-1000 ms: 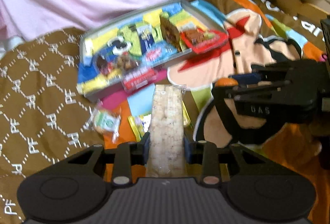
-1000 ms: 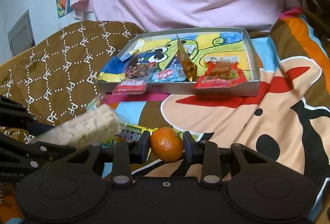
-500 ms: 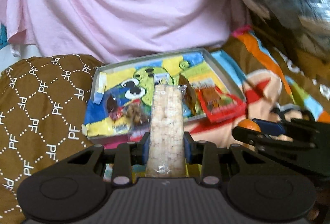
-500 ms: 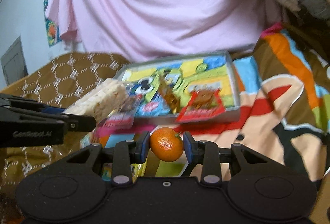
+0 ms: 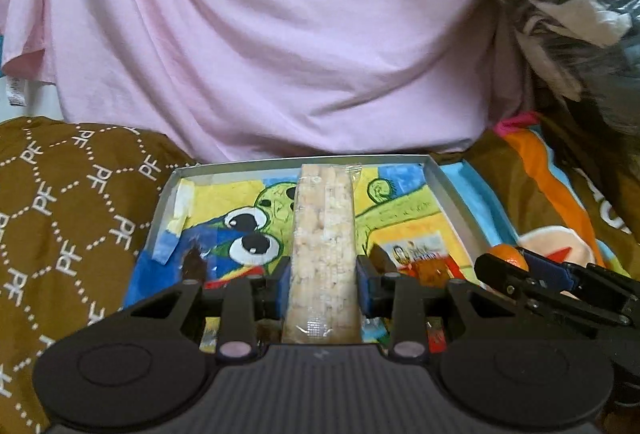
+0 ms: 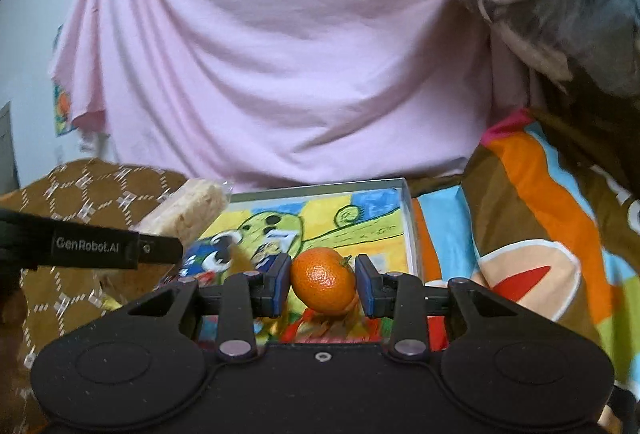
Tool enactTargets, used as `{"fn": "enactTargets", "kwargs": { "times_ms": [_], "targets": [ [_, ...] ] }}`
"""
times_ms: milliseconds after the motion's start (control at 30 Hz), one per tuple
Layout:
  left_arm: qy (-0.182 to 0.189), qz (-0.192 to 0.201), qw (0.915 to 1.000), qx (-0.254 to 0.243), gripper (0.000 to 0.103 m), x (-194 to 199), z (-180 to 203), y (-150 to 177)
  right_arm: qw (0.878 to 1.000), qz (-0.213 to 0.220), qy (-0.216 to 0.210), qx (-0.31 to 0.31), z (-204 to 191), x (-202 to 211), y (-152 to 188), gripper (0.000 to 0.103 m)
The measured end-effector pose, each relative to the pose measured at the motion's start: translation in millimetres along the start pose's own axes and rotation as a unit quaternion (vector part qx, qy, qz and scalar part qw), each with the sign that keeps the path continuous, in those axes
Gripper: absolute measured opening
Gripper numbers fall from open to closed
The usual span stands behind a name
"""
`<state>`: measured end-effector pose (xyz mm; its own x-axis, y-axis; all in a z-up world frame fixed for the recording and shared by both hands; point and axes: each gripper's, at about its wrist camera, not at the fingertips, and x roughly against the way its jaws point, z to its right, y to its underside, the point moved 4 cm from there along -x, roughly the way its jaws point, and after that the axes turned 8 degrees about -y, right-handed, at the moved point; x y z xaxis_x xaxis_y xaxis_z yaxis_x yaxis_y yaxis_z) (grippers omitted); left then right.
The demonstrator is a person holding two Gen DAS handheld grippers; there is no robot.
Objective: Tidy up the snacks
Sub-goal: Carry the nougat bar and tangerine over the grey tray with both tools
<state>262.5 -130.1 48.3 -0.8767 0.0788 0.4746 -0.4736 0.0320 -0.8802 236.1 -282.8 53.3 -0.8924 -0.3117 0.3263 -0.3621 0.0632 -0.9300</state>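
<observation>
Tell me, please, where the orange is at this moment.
The orange sits between the fingers of the right gripper, held in front of the cartoon-printed tray; in the left wrist view it peeks out at right.

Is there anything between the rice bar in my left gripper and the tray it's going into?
Nothing visible blocks it. The left gripper holds the rice bar over the tray, whose back half shows bare printed floor. Snack packets lie near the front edge, and the right gripper with its orange sits off to the right.
</observation>
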Motion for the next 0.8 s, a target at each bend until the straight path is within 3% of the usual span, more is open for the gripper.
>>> {"fn": "enactTargets", "kwargs": {
  "times_ms": [267, 467, 800],
  "targets": [
    [0.001, -0.021, 0.9995, 0.022, 0.035, -49.5, -11.3, 2.2, 0.999, -0.019, -0.039, -0.027, 0.0, -66.6, 1.6, 0.036],
    [0.004, -0.035, 0.9992, 0.021, 0.036, -70.9, -20.8, 11.1, 0.998, -0.053, -0.035, -0.020, -9.4, -98.2, 11.3, 0.036],
    [0.015, -0.035, 0.9985, 0.038, 0.038, -77.0, -24.9, 14.5, 0.997, -0.070, -0.026, -0.005, -11.6, -103.5, 14.4, 0.038]
  ]
}}
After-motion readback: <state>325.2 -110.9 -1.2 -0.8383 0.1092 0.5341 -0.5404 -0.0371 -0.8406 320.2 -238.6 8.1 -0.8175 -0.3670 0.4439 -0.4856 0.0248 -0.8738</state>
